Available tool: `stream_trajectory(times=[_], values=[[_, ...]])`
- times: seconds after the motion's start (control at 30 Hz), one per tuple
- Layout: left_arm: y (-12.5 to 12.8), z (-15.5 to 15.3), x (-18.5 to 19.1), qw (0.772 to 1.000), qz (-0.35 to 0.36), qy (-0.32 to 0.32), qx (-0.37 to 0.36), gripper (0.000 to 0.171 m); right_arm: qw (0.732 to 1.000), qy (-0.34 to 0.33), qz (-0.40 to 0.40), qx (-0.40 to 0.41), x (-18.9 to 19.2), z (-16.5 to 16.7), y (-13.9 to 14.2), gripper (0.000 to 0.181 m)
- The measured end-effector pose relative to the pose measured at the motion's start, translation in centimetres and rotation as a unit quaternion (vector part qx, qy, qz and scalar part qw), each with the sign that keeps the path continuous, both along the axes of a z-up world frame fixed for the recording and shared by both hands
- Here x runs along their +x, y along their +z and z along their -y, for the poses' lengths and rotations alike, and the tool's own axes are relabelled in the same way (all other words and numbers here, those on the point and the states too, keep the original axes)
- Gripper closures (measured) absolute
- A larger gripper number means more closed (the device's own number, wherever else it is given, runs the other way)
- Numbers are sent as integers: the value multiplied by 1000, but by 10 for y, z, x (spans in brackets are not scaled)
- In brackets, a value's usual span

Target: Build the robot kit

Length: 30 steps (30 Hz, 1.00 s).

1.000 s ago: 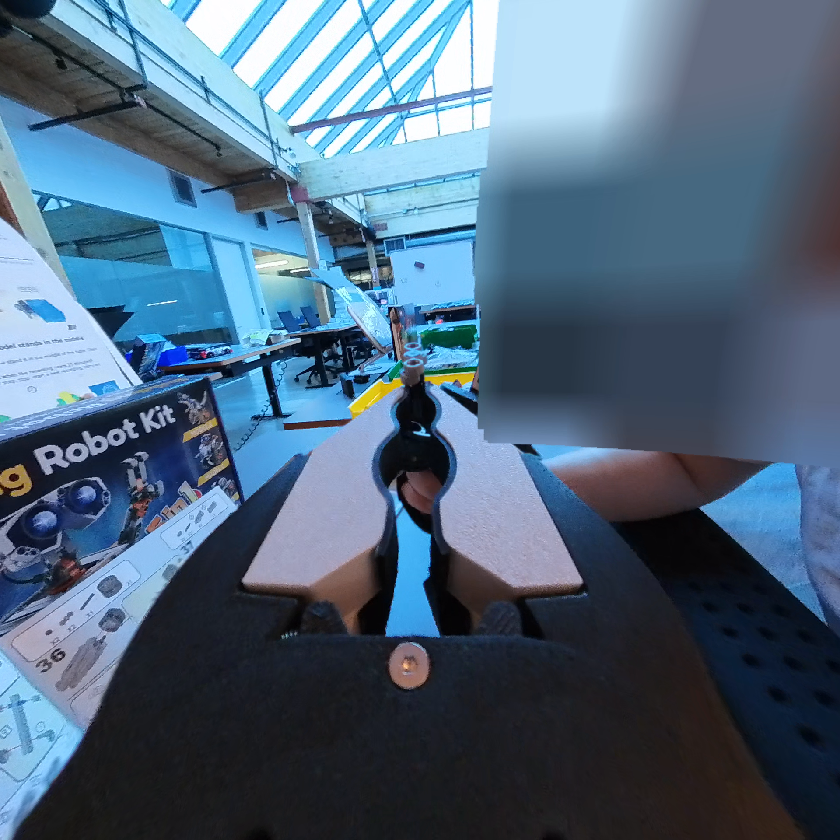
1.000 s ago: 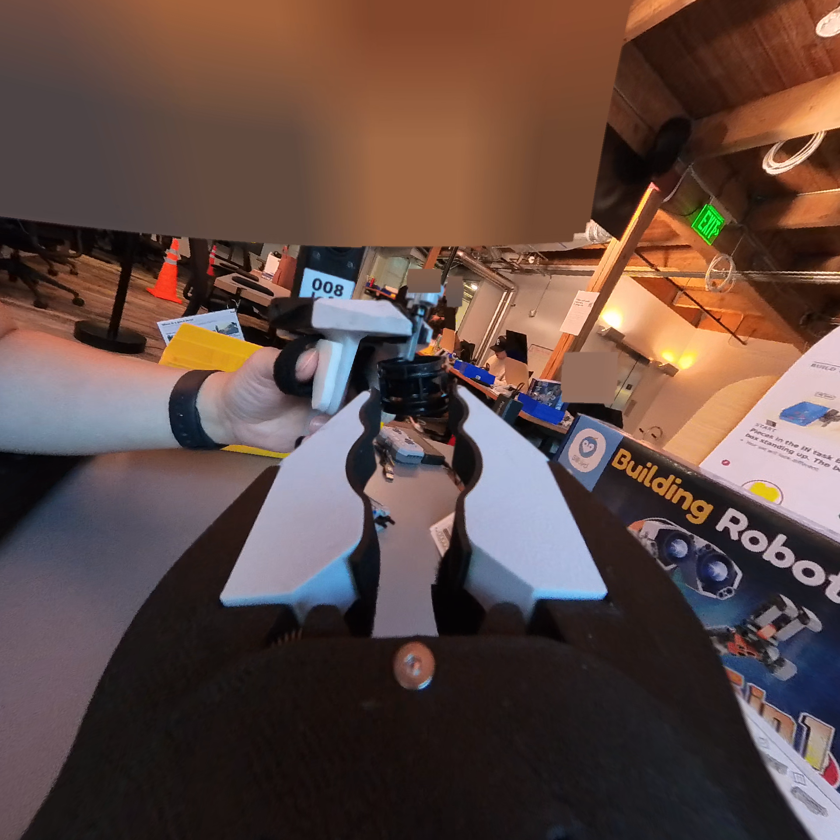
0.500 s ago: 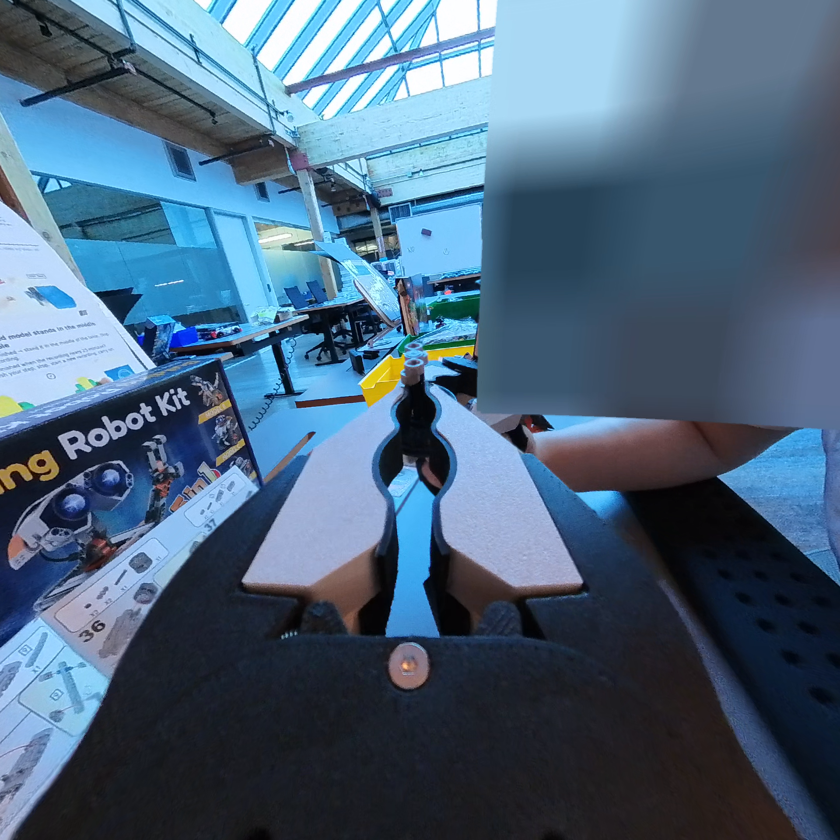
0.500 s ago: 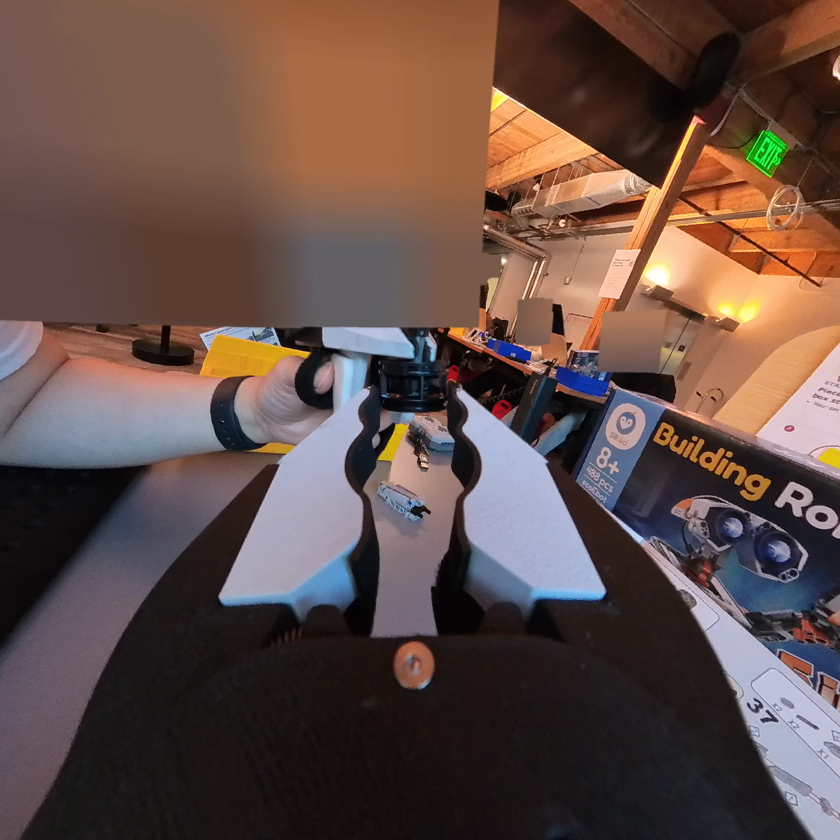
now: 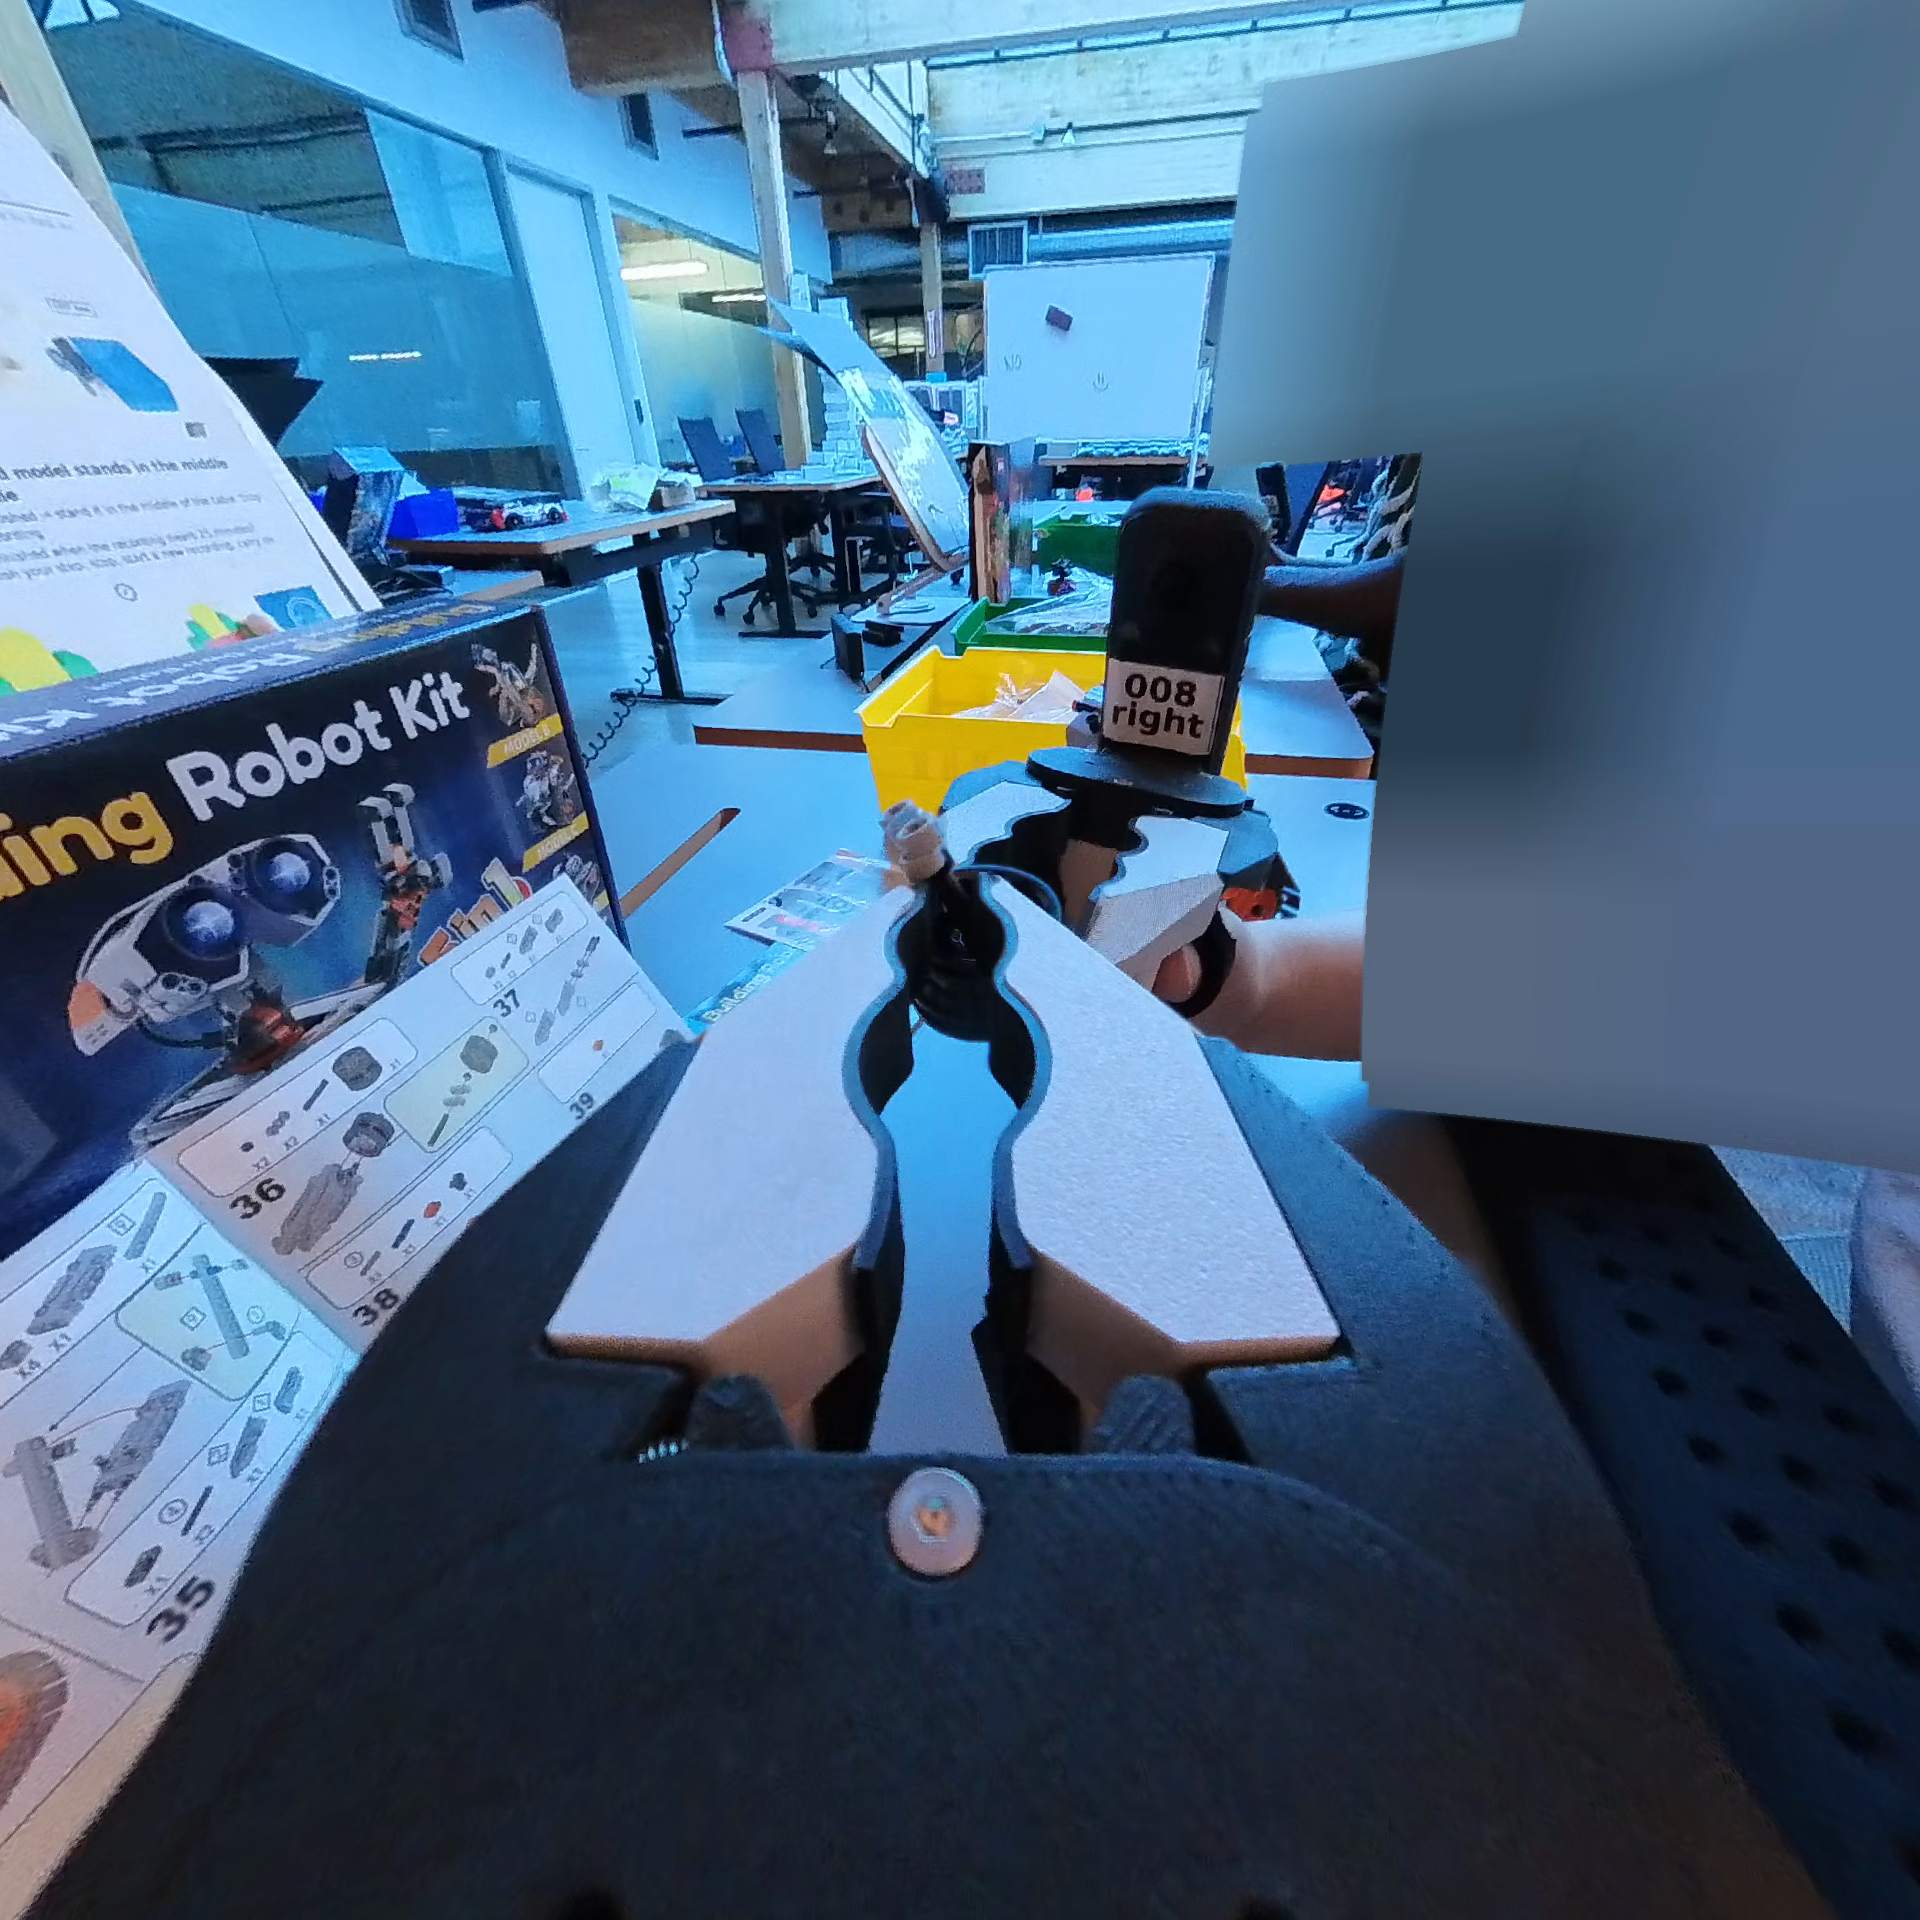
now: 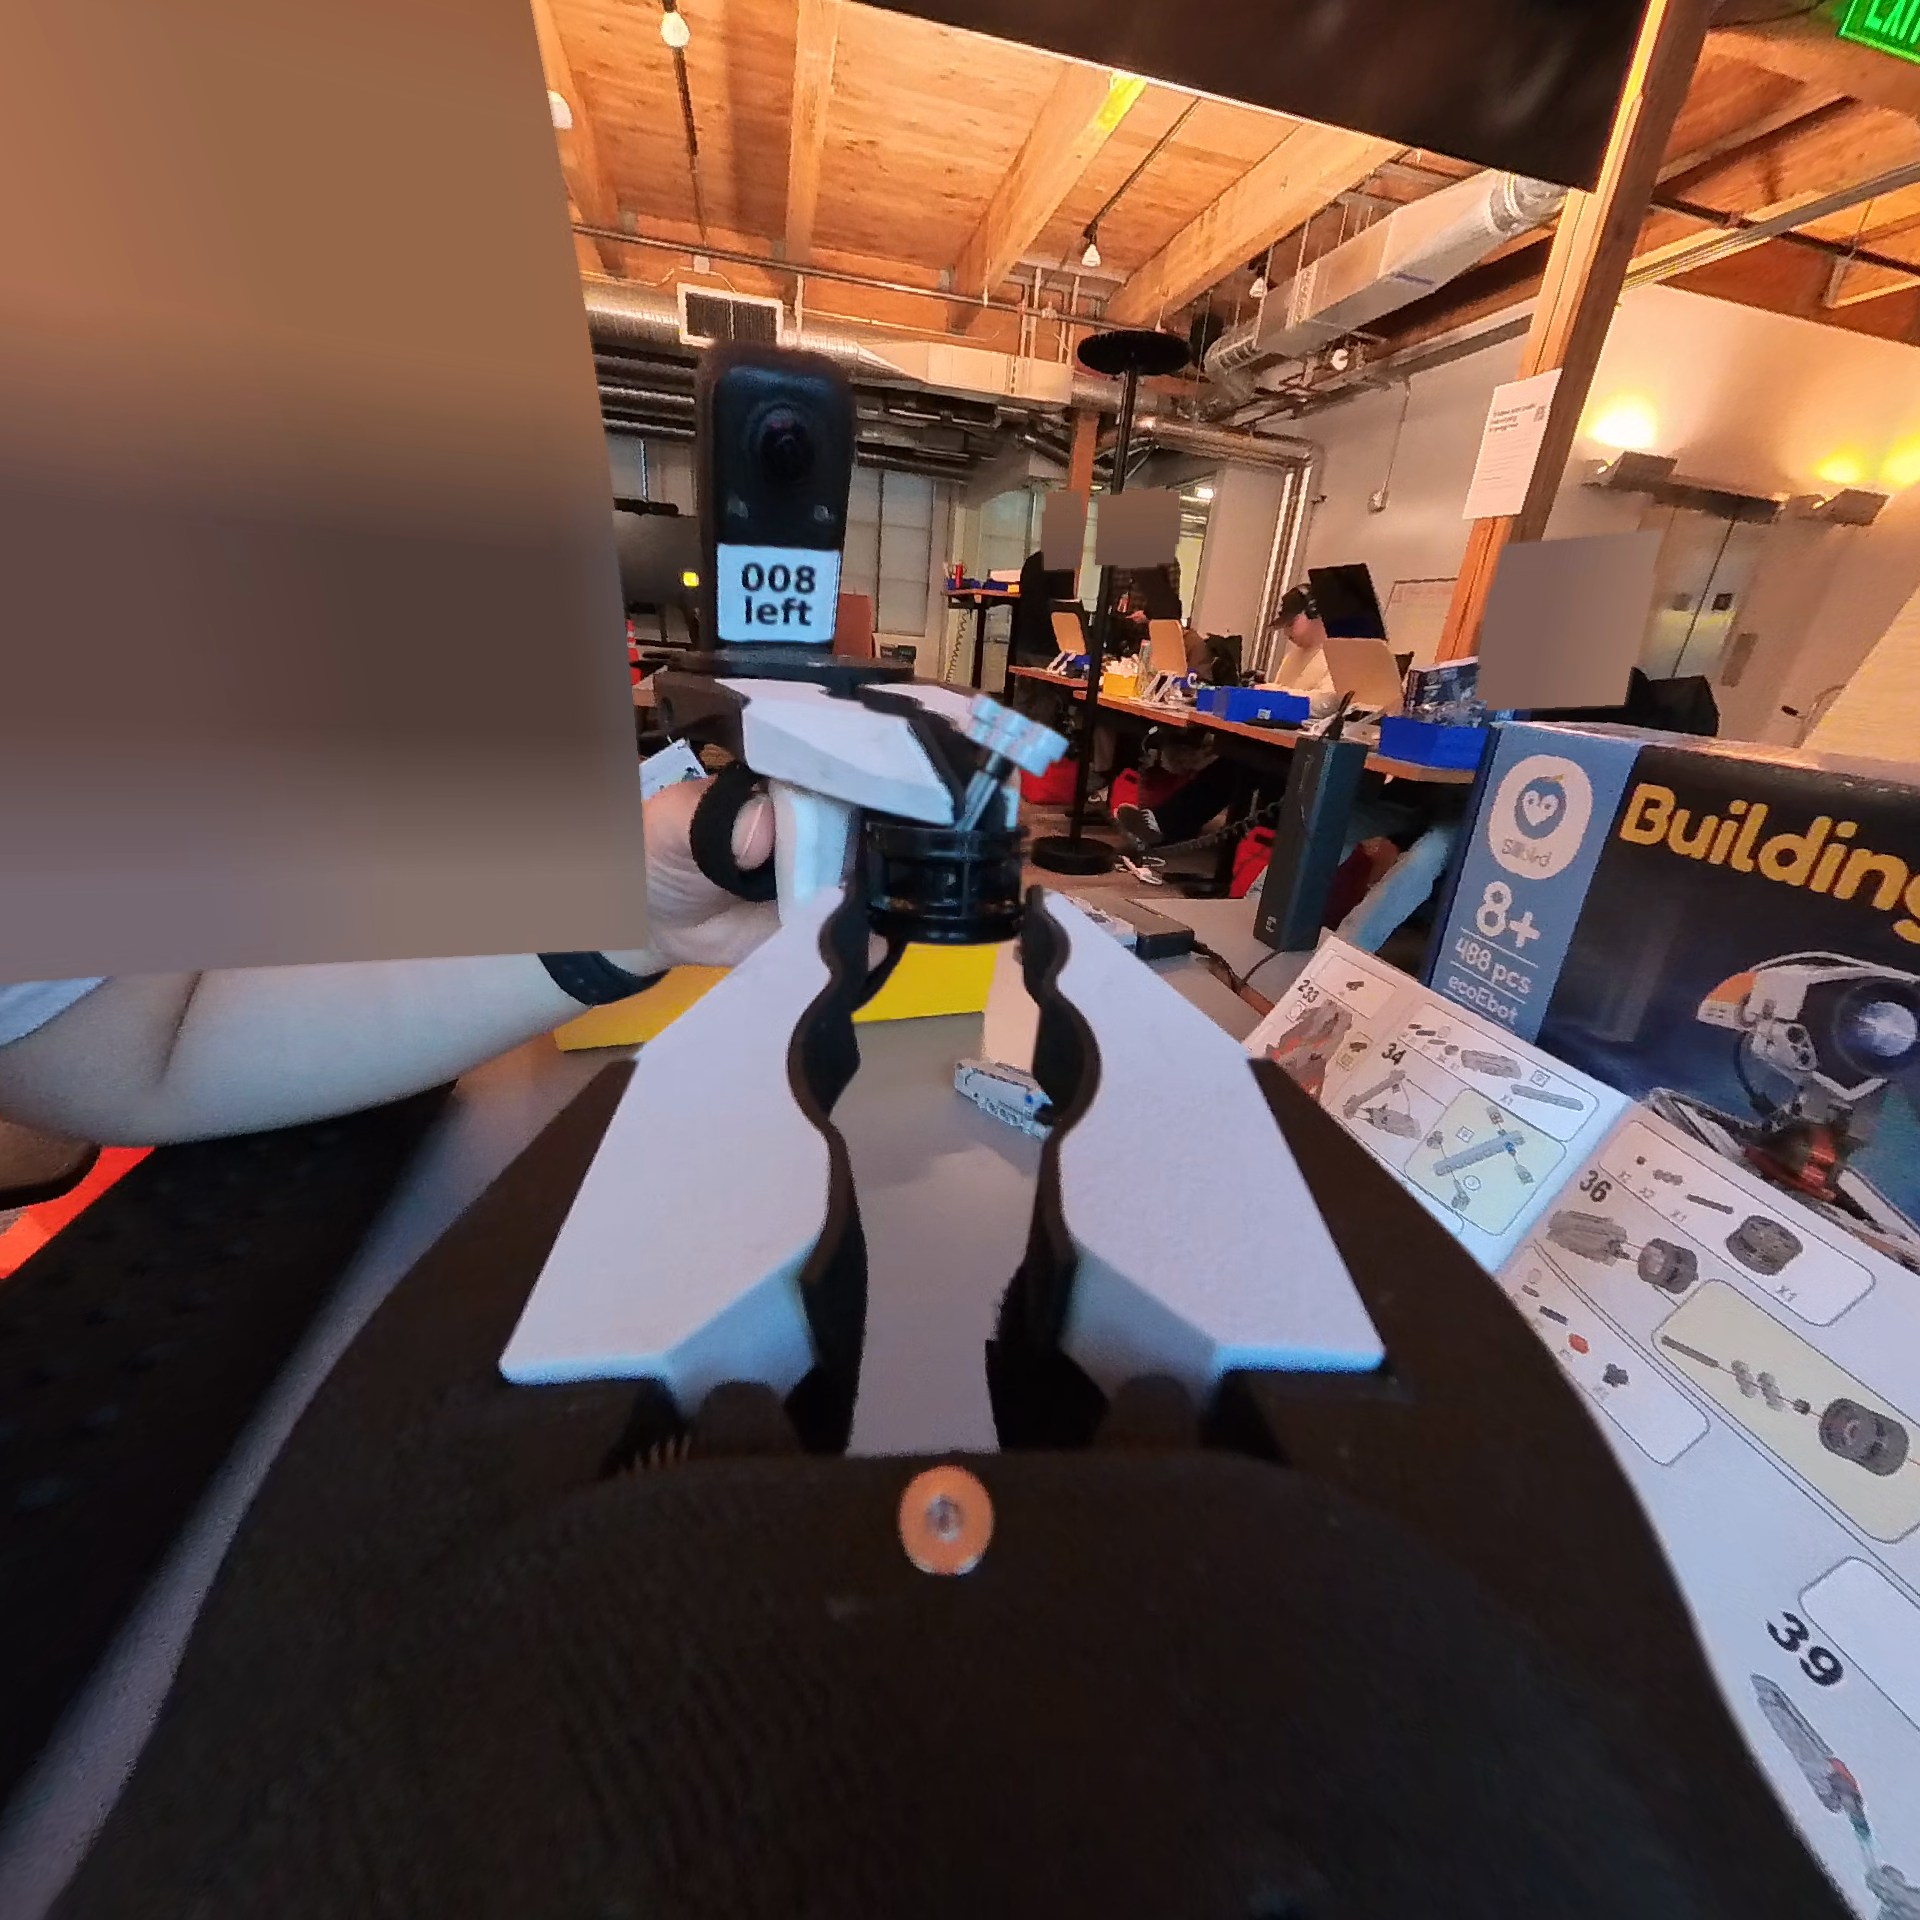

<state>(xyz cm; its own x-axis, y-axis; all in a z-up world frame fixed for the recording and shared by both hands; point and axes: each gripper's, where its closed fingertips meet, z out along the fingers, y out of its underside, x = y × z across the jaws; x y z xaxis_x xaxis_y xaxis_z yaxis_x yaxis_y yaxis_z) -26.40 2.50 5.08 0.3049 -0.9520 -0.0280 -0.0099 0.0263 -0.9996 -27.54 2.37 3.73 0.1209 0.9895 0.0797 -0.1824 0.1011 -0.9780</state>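
Observation:
My left gripper is shut on a thin black axle topped by a small grey connector. My right gripper is shut on a black wheel, held above the grey table. The two grippers face each other, tips almost touching. In the right wrist view the left gripper comes in from the left, and its axle with the grey connector slants down into the wheel. In the left wrist view the right gripper sits just behind my fingertips, and the wheel shows dark between them.
A dark robot-kit box stands at the table's side with an open instruction booklet leaning on it. A yellow bin is behind. A small grey part lies on the table. A black perforated mat borders it. Both grippers' tips are close together, under 4 cm apart.
Both grippers have tilted downward while keeping their hold. Each one's camera head now shows in the other's view. The axle and wheel stay together.

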Motion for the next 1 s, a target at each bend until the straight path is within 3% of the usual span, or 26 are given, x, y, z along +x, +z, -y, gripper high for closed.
stream_trajectory(times=[0.17, 0.57, 0.77, 0.87, 1.0], values=[[-4, -3, 2, 999, -28, 19, 21, 162, 1000, -13, 7, -13, 1, -7, -4, 152], [-6, -1, -3, 996, -64, 30, 52, 154, 991, -81, 39, 100, 3, -9, -5, 152], [-11, -4, -5, 995, -76, 35, 47, 152, 987, -95, 65, 112, 7, -18, -12, 152], [-14, -18, -25, 995, -74, 63, 8, 149, 987, -129, 62, 66, 29, -46, -11, 152], [-63, -55, -69, 969, -156, 158, -110, 147, 980, -165, 104, -36, 47, -84, -38, 152]])
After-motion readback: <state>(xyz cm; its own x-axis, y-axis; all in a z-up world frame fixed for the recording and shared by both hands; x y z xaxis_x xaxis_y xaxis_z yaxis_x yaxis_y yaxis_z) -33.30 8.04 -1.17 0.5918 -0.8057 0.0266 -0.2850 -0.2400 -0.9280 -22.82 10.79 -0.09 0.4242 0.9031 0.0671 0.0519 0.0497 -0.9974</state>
